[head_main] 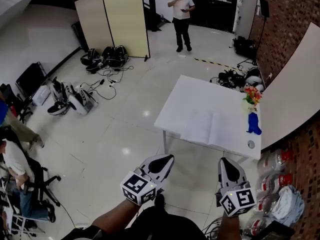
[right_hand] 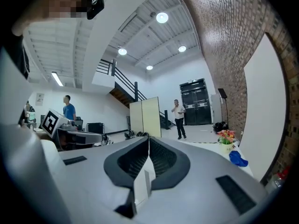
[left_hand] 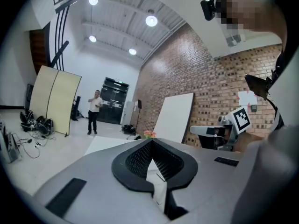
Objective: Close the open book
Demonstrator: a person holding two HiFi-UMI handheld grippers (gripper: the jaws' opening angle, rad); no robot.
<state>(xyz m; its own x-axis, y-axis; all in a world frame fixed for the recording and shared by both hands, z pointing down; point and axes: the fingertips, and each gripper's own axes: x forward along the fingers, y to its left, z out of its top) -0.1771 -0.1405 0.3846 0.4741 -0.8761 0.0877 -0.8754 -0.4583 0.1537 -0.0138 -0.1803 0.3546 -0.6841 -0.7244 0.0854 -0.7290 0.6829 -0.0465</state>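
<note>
both the left tongs [head_main: 166, 160] and right tongs [head_main: 226, 163] are sitting shut and empty at the bottom of the frame, well short of the open book [head_main: 212, 128] lying flat at mid-right on the white desk [head_main: 190, 93]. they are likely needing to open, then lift one cover edge and fold it over. a flower vase [head_main: 252, 98] and a blue object [head_main: 254, 125] are crowding the book's right side.

The open book [head_main: 214, 128] lies flat on the white table [head_main: 192, 91], with its pale pages spread to either side of a faint central crease. It sits close along the table's near edge, toward the near right corner. Its crease runs roughly square to that edge.
</note>
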